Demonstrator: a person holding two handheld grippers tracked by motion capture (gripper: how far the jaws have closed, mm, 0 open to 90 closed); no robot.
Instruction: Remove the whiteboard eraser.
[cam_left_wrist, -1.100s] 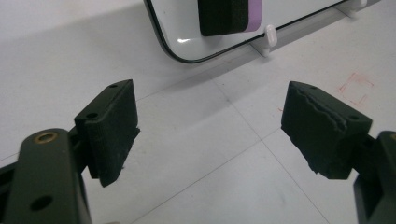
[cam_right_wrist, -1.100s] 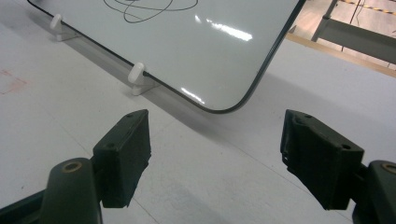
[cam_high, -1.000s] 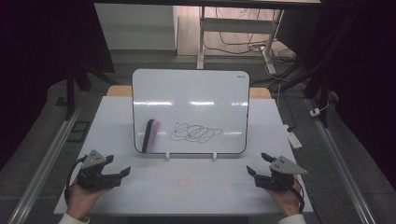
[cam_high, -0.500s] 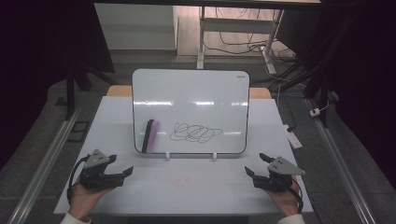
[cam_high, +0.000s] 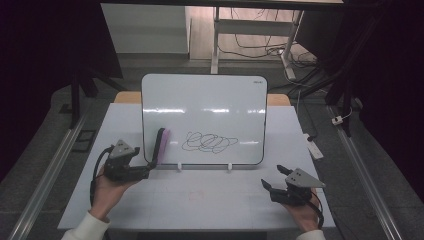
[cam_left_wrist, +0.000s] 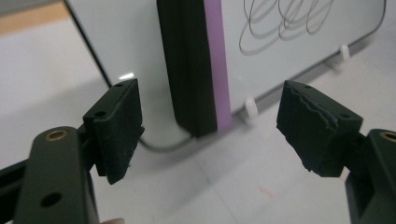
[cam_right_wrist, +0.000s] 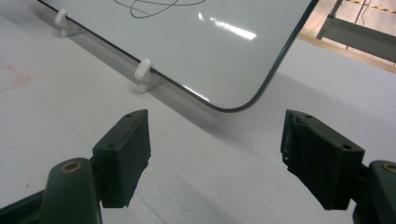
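The black block-shaped eraser with a pink felt face (cam_high: 160, 145) leans upright against the lower left part of the white, dark-rimmed, round-cornered whiteboard (cam_high: 200, 100), its bottom end just above the board's lower edge; in the left gripper view the eraser (cam_left_wrist: 194, 65) stands straight ahead between the two black jaws, a little beyond them and untouched by either pad. The left gripper (cam_high: 142, 170) sits just left of the eraser's foot, pointing at it, released; its jaws have just been closing a little, with nothing gripped between them. To the right of the eraser, on the board's lower middle, runs a looping black marker scribble (cam_high: 209, 142). The whiteboard stands propped on two small white plastic feet (cam_high: 229, 166) on the white table top (cam_high: 200, 210). The right gripper (cam_high: 274, 186) rests in the person's hand well to the right of the eraser, in front of the board's lower right corner, its jaws spread wide and released, bare table between them in the right gripper view, where the gripper (cam_right_wrist: 215, 154) faces the board's rounded corner (cam_right_wrist: 243, 105). Right of the board a small white remote-like bar (cam_high: 315, 148) lies at the table's edge.
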